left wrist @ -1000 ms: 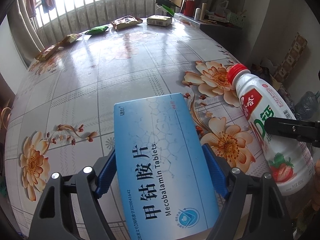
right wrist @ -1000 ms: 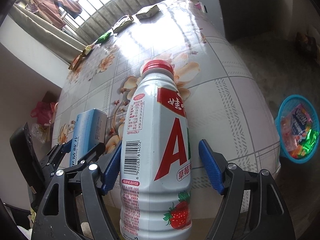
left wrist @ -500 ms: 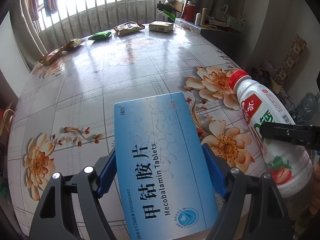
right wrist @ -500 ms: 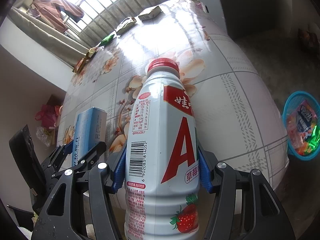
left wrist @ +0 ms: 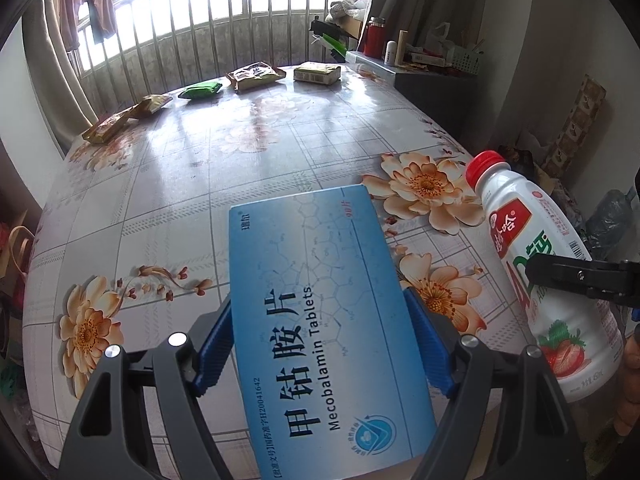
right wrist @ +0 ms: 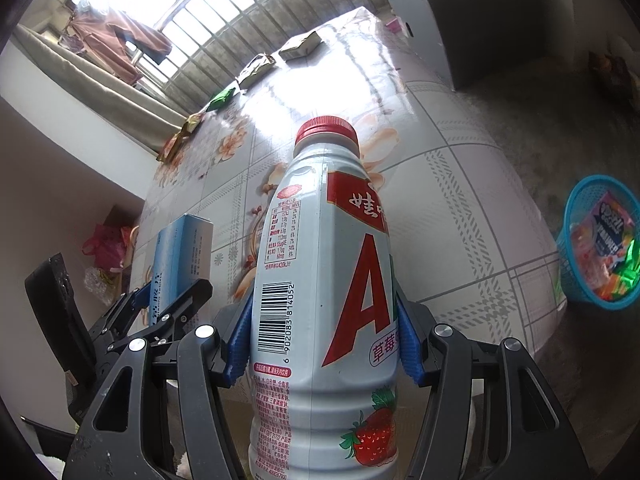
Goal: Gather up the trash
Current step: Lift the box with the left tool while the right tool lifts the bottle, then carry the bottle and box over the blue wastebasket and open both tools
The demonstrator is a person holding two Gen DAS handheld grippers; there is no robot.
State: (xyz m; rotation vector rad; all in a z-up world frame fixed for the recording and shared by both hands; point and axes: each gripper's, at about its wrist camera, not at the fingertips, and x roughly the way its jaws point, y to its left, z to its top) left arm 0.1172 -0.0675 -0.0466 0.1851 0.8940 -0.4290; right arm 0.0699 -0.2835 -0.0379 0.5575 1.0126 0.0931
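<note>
My left gripper (left wrist: 316,320) is shut on a blue tablet box (left wrist: 320,300), its blue pads pressing both long sides. The box juts forward over the floral table (left wrist: 200,184). My right gripper (right wrist: 324,336) is shut on a white strawberry-drink bottle (right wrist: 320,260) with a red cap, gripped around its middle and tilted forward. In the left wrist view the bottle (left wrist: 532,264) stands at the right with a black finger (left wrist: 580,280) of the right gripper across it. The right wrist view shows the box (right wrist: 180,256) and the left gripper (right wrist: 160,312) at lower left.
Several snack wrappers lie along the table's far edge: a green one (left wrist: 200,90), a brown one (left wrist: 256,74) and a pale packet (left wrist: 316,72). A blue basket (right wrist: 570,272) holding wrappers sits on the floor right of the table. A grey cabinet (right wrist: 460,20) stands beyond.
The right gripper's jaws closed onto the bottle, then carried it slightly forward and up. The left gripper kept its hold on the box and tilted slightly up.
</note>
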